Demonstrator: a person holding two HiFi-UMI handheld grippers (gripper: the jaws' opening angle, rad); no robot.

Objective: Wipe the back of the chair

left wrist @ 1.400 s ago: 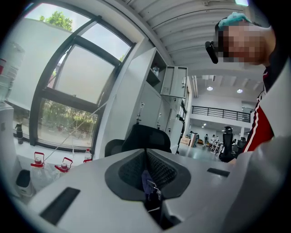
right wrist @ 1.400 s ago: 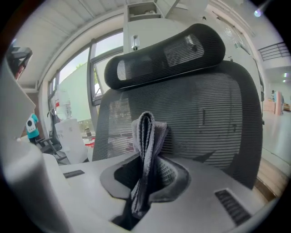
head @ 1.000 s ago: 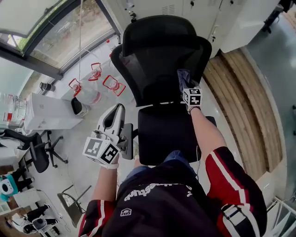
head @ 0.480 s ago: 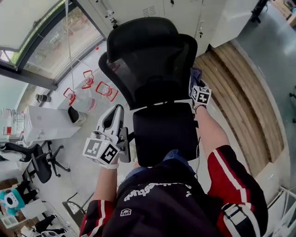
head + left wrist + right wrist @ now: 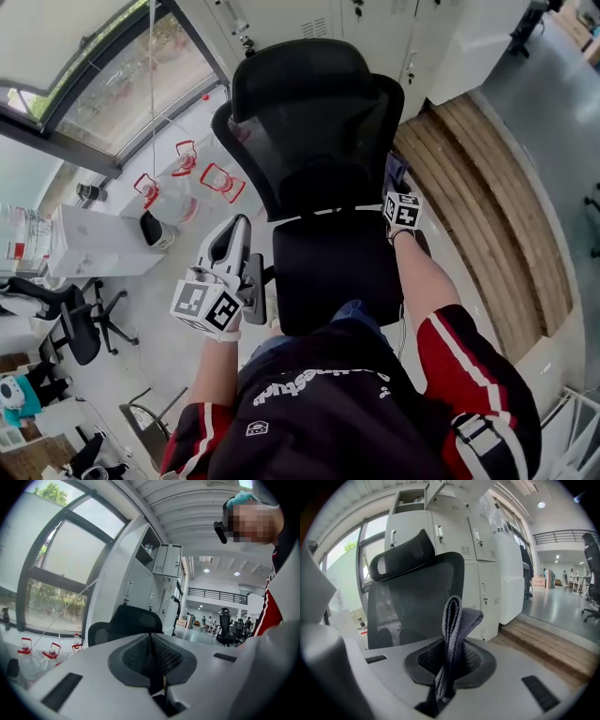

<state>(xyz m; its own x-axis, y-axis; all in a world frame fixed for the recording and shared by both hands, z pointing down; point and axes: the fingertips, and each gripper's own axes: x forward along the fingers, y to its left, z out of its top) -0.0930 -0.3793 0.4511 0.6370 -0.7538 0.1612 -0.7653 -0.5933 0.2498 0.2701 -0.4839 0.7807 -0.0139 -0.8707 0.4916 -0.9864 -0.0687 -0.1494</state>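
Note:
A black office chair with a mesh back [image 5: 314,131] and a headrest stands in front of me. My right gripper [image 5: 397,178] is shut on a folded grey-blue cloth [image 5: 395,171] and sits at the right edge of the chair back, low down. In the right gripper view the cloth [image 5: 453,639] stands up between the jaws, with the mesh back [image 5: 415,602] just left of it; whether they touch I cannot tell. My left gripper [image 5: 234,236] hangs left of the seat [image 5: 333,267], shut on nothing. In the left gripper view the chair [image 5: 126,623] shows beyond the closed jaws.
White lockers [image 5: 487,559] stand behind the chair, a wooden step [image 5: 487,178] to its right. Clear water jugs with red handles [image 5: 187,173] and a white box [image 5: 98,242] sit by the window on the left. Other office chairs [image 5: 75,319] stand at the lower left.
The right gripper with the cloth has slid from the inner part of the chair back to its right edge and a little lower. The left gripper has stayed in place.

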